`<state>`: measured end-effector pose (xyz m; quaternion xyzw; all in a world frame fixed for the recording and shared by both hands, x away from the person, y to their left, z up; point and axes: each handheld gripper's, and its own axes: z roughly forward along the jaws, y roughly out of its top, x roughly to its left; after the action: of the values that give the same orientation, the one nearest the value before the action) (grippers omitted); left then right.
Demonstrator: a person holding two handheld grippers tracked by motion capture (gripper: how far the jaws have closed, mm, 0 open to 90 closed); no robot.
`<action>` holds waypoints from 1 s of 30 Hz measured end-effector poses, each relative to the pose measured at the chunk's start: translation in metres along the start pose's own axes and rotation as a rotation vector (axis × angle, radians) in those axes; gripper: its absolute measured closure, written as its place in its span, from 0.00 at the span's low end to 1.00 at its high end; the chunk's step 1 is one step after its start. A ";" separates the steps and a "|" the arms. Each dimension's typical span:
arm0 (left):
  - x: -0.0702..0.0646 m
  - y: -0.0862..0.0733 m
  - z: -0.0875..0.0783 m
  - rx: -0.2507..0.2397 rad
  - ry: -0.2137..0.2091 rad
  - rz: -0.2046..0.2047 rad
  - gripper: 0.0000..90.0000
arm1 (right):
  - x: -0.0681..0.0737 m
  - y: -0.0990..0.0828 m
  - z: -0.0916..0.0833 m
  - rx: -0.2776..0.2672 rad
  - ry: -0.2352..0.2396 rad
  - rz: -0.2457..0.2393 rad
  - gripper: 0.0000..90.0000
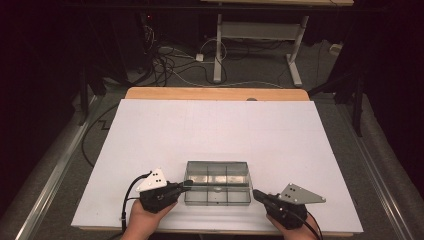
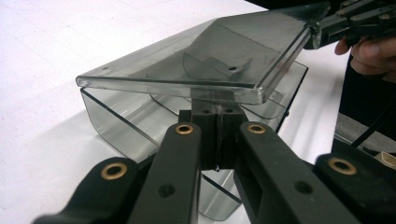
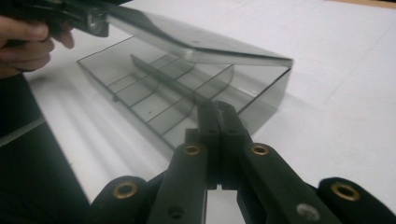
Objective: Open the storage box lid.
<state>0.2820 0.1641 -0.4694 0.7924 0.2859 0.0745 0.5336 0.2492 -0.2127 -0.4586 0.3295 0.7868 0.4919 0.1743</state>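
Smoky clear compartment box [image 1: 217, 190] near the white worktop's [image 1: 215, 125] front edge, long axis left-right, lid [image 2: 196, 60] tilted up, left hand-held gripper [image 1: 186, 185] pinching lid edge, right hand-held gripper [image 1: 257, 194] pressed together beside box.

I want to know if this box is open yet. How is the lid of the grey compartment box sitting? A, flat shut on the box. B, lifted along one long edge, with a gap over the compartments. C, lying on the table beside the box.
B: the lid slants up off the box, leaving a gap under its raised edge, and the dividers show beneath it.
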 end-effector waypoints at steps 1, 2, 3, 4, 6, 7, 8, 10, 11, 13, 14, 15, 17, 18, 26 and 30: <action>0.000 0.000 0.001 -0.001 0.001 -0.002 0.97 | -0.002 0.000 0.000 -0.003 -0.010 0.006 1.00; 0.001 0.001 0.001 -0.001 0.001 0.000 0.97 | -0.003 0.001 0.000 -0.005 -0.018 0.005 1.00; 0.001 0.001 0.002 -0.002 0.002 0.003 0.97 | -0.005 0.001 0.000 -0.010 -0.023 0.003 1.00; 0.001 0.001 0.003 0.002 0.004 0.010 0.97 | -0.007 0.001 0.001 -0.014 -0.026 0.004 1.00; 0.002 0.001 0.005 0.007 0.008 0.017 0.97 | -0.010 0.001 0.003 -0.015 -0.047 0.015 1.00; 0.003 0.001 0.006 0.007 0.008 0.016 0.97 | -0.010 0.001 0.003 -0.014 -0.054 0.017 1.00; 0.003 0.001 0.006 0.007 0.009 0.017 0.97 | -0.011 0.001 0.004 -0.013 -0.059 0.020 1.00; 0.004 0.002 0.007 0.005 0.010 0.015 0.97 | -0.013 0.002 0.005 -0.015 -0.072 0.025 1.00; 0.004 0.002 0.008 0.005 0.011 0.016 0.97 | -0.015 0.002 0.005 -0.014 -0.077 0.027 1.00; 0.006 0.002 0.008 0.006 0.011 0.020 0.97 | -0.017 0.003 0.005 -0.022 -0.082 0.027 1.00; 0.007 0.003 0.009 0.006 0.012 0.018 0.97 | -0.018 0.004 0.005 -0.023 -0.086 0.028 1.00; 0.008 0.003 0.009 0.005 0.011 0.017 0.97 | -0.019 0.005 0.005 -0.028 -0.089 0.027 1.00; 0.009 0.003 0.010 0.006 0.011 0.019 0.97 | -0.021 0.005 0.005 -0.032 -0.094 0.025 1.00; 0.009 0.003 0.011 0.007 0.011 0.019 0.97 | -0.023 0.006 0.006 -0.034 -0.096 0.017 1.00; 0.016 0.008 0.020 0.011 0.006 0.032 0.97 | -0.034 0.013 0.010 -0.069 -0.101 0.003 1.00; 0.018 0.010 0.024 0.012 0.003 0.035 0.97 | -0.042 0.020 0.017 -0.072 -0.100 -0.002 1.00</action>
<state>0.3106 0.1514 -0.4737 0.8003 0.2733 0.0835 0.5271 0.2967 -0.2243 -0.4503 0.3464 0.7591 0.5028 0.2255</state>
